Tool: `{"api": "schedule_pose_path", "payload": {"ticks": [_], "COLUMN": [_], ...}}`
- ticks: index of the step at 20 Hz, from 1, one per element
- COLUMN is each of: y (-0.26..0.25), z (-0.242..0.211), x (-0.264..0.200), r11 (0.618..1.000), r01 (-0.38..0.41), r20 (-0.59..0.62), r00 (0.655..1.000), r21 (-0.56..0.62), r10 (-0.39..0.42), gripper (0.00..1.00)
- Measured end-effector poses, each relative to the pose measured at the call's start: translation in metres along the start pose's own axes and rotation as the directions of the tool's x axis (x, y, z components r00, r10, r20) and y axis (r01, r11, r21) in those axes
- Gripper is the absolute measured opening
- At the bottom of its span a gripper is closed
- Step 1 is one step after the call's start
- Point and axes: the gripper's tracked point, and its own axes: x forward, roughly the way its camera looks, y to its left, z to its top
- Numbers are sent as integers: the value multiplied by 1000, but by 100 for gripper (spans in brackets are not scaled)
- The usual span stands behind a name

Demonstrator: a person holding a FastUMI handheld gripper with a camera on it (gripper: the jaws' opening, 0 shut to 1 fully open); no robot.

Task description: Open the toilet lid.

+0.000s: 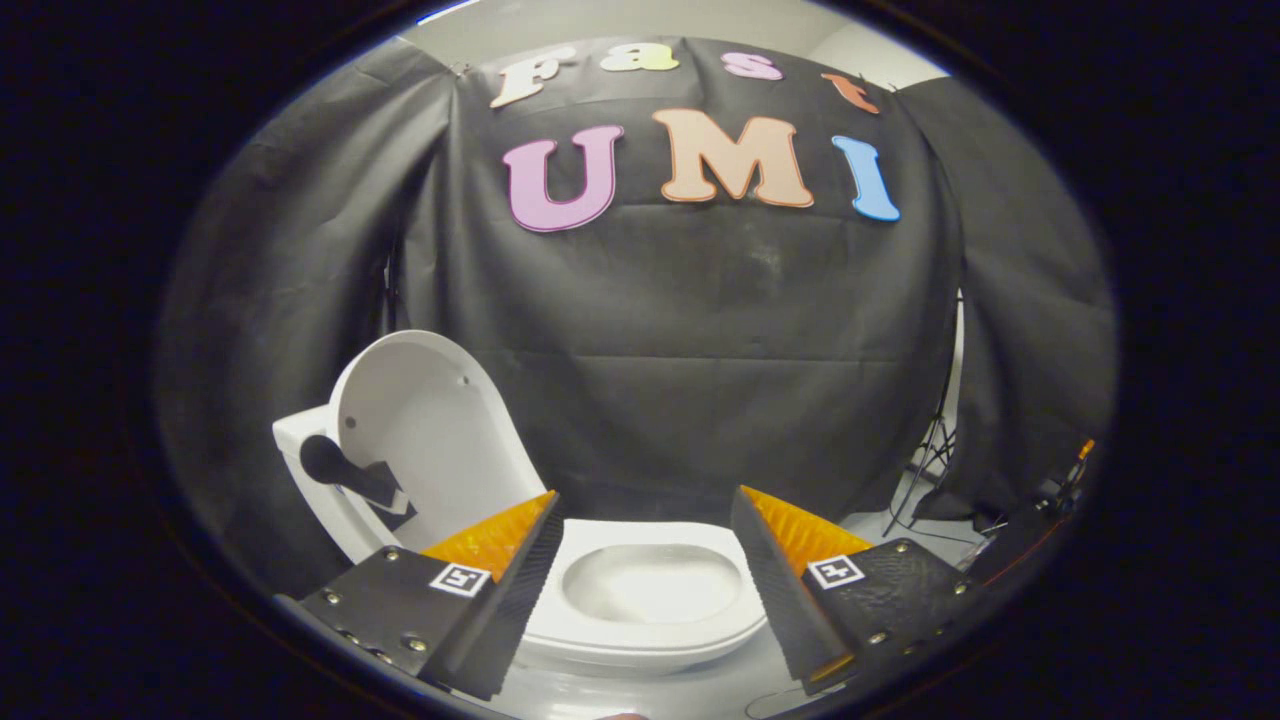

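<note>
since the toilet lid (425, 420) stood upright against the cistern (295, 432), beyond the left finger, you held the gripper (645, 545) with jaws spread wide and empty, framing the exposed seat (650, 625) and bowl; the opening looked complete.

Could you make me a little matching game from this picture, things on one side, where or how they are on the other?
Things:
1. white plastic toilet lid
2. white oval toilet seat
3. tool
4. black light-stand tripod

States:
A. open, gripping nothing
B. standing by the black cloth wall
C. raised upright
D. lying flat between the fingers

Pairs: 1-C, 2-D, 3-A, 4-B
</note>
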Motion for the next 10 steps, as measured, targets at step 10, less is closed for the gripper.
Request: {"api": "schedule_pose_path", "payload": {"ticks": [10], "y": [10], "z": [9], "x": [-4], "r11": [999], "r01": [-50], "r20": [28], "r00": [998], "r21": [8], "r10": [50], "gripper": [99]}}
